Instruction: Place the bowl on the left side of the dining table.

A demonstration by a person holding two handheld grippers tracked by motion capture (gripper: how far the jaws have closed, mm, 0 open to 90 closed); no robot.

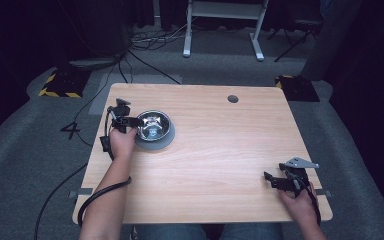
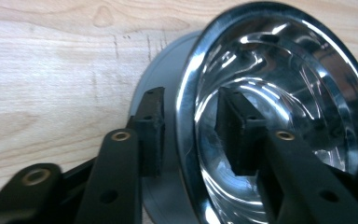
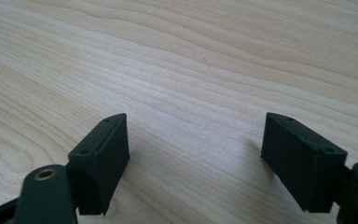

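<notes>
Straddling the steel bowl (image 2: 279,107) rim, my left gripper (image 2: 191,135) fingers sit part-open, unclamped. I'd squeeze squarely before lifting off the grey coaster (image 2: 161,93). Right gripper (image 3: 196,154) rests wide open, empty, on the worktop (image 1: 220,150) well apart.

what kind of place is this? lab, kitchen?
Likely a lab or recording studio, not a kitchen: a bare wooden table on grey carpet, dark curtains behind, cables trailing on the floor, and hazard-striped floor plates. Only a steel bowl is on the table.

A lab or studio: dark curtains (image 1: 55,25), grey carpet (image 1: 25,145), hazard-taped floor plates (image 1: 62,82)
</notes>
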